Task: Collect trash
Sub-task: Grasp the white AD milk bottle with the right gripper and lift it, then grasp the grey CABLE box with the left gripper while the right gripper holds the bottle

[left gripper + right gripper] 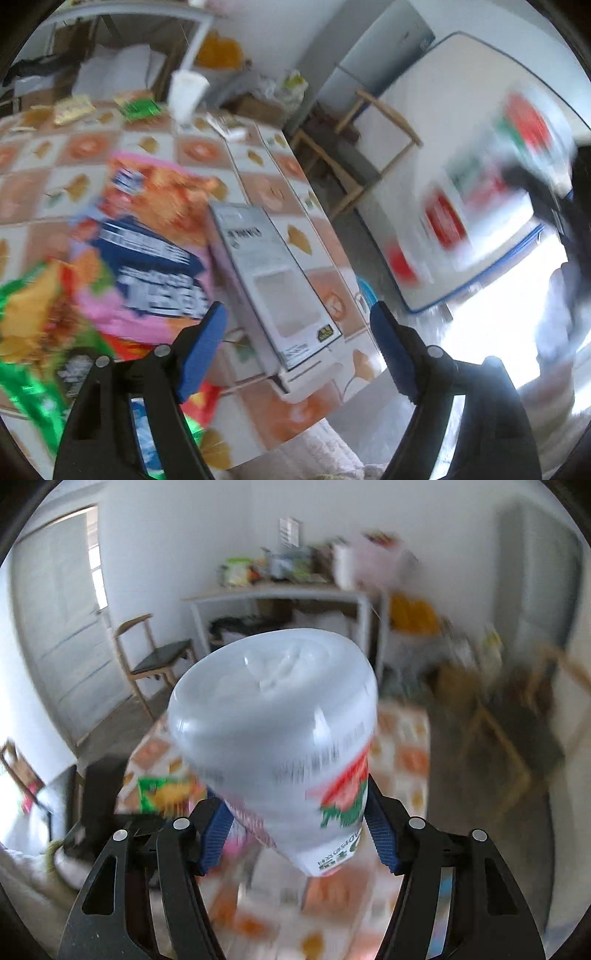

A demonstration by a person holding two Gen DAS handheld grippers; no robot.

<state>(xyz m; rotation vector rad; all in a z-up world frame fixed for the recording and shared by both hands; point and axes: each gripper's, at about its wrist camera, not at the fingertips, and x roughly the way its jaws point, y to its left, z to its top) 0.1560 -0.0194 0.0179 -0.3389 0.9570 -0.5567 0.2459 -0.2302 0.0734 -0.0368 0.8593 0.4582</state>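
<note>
My right gripper [299, 834] is shut on a white plastic bottle [273, 738] with a red and green label, held tilted in the air above the table. The same bottle shows as a blur at the right of the left wrist view [491, 192]. My left gripper [299, 350] is open over the table's near corner. A flat grey box [273, 280] lies between and just beyond its blue pads, and neither pad presses on it. Beside the box lie an orange and pink snack bag [155, 221] and a green and yellow wrapper [33, 332].
The table has a tiled orange and white cloth [258, 177]. At its far end are a white paper cup [186, 92], a gold packet [72, 109] and a green packet [138, 105]. A wooden chair [369, 155] and a leaning white panel [443, 110] stand to the right. A desk [280, 598] stands behind.
</note>
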